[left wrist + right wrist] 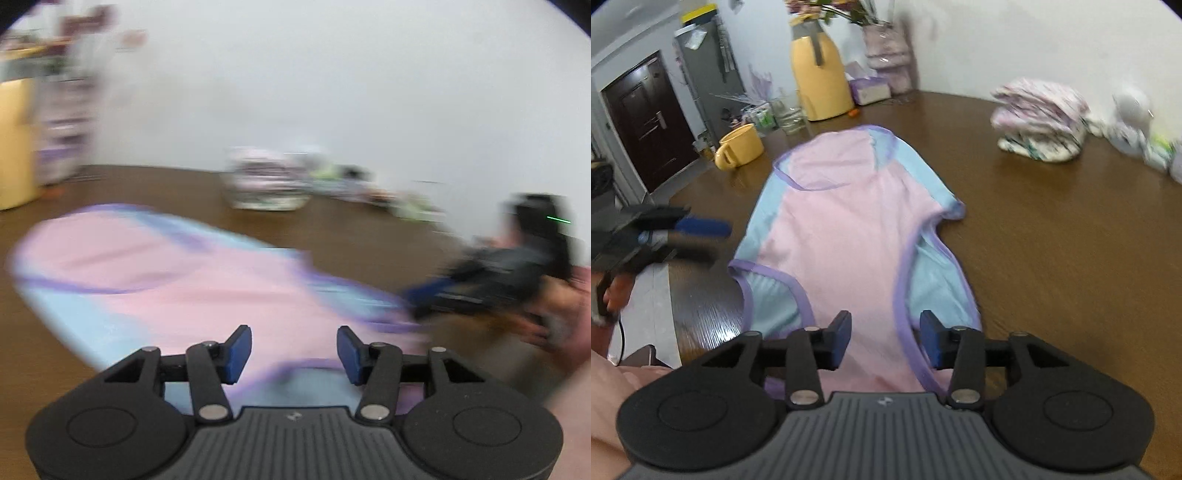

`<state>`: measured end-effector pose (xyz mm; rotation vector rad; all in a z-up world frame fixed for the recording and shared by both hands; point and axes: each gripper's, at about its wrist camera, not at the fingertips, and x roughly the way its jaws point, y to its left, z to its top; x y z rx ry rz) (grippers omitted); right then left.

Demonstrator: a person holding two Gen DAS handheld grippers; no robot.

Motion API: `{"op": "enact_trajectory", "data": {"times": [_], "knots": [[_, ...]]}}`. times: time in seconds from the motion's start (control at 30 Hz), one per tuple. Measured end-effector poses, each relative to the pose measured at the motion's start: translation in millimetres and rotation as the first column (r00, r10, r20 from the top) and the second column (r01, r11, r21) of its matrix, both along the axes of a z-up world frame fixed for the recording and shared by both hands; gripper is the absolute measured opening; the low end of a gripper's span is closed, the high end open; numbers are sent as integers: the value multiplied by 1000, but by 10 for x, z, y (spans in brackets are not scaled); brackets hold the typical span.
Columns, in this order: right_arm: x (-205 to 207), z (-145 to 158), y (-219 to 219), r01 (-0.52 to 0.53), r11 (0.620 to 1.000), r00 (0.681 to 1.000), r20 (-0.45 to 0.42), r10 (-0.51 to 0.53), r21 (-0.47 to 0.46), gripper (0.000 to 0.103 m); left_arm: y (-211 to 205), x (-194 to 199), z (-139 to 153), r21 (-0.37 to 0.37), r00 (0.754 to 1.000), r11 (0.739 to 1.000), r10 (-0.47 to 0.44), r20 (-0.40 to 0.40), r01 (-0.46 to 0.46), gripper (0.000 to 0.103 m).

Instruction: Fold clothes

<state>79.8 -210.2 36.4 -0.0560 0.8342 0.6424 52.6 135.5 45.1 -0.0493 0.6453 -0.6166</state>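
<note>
Lying flat, unfolded on table: pink-blue garment. Folded stack at 2 o'clock. Left gripper and right gripper jaws apart, empty. Folds all remaining.

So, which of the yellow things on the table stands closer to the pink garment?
The yellow mug, low and wide with a handle, sits near the pink garment. The tall yellow jug stands further back.

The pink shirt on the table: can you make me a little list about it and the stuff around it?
garment: pink shirt, blue sides, purple trim, lying flat
surface: brown wooden table
left gripper: open, above the shirt
right gripper: open, above the near hem
folded pile: far right of the shirt
yellow mug: far left, apart from the shirt
</note>
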Motion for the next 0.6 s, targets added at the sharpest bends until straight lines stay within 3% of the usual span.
{"op": "enact_trajectory", "data": {"times": [0.13, 0.27, 0.43, 0.5, 0.6], "knots": [[325, 117, 286, -13, 999, 999, 32, 14, -33, 43, 351, 286, -63, 89, 981, 977, 193, 2, -192, 47], [789, 358, 617, -25, 997, 997, 69, 31, -79, 43, 691, 706, -10, 199, 960, 939, 277, 43, -280, 47], [1751, 645, 1339, -45, 976, 997, 52, 57, -211, 41, 921, 1281, 44, 303, 986, 938, 161, 41, -165, 47], [2115, 548, 1616, -49, 967, 999, 4, 52, -252, 39, 922, 1484, 7, 351, 997, 934, 68, 22, -71, 48], [2581, 361, 1997, -57, 949, 998, -57, 41, -310, 39, 859, 1688, -83, 419, 999, 906, -45, -24, 51, 47]]}}
